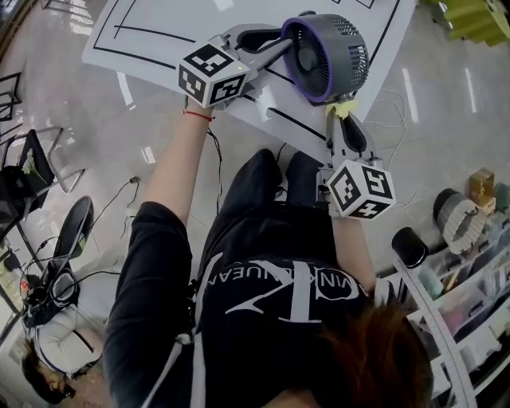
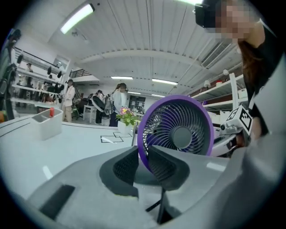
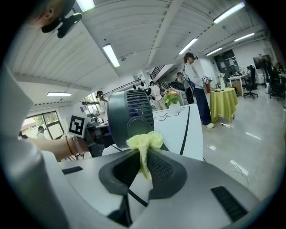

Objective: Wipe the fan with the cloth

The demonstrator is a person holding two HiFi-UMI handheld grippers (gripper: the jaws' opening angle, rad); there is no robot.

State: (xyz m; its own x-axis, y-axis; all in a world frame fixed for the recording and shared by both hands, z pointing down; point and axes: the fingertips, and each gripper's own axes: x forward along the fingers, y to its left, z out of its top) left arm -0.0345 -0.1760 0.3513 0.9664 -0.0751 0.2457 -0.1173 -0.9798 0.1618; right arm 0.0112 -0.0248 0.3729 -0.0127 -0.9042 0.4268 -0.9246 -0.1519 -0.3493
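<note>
A small fan [image 1: 323,56] with a purple front ring and a grey housing stands on the white table [image 1: 159,24] near its edge. My left gripper [image 1: 280,44] comes at it from the left, and its jaws are shut on the purple rim [image 2: 144,143] of the fan [image 2: 178,132]. My right gripper [image 1: 344,115] is just below the fan and shut on a bunched yellow cloth [image 1: 344,107]. In the right gripper view the cloth [image 3: 145,142] sticks up from between the jaws, right in front of the fan's grey back [image 3: 129,118].
Black lines are marked on the table top. A white bin [image 2: 44,123] and a flower pot [image 2: 127,118] stand further along it. On the floor are a shelf rack [image 1: 454,303] at the right and chairs [image 1: 40,167] and cables at the left. People stand in the background.
</note>
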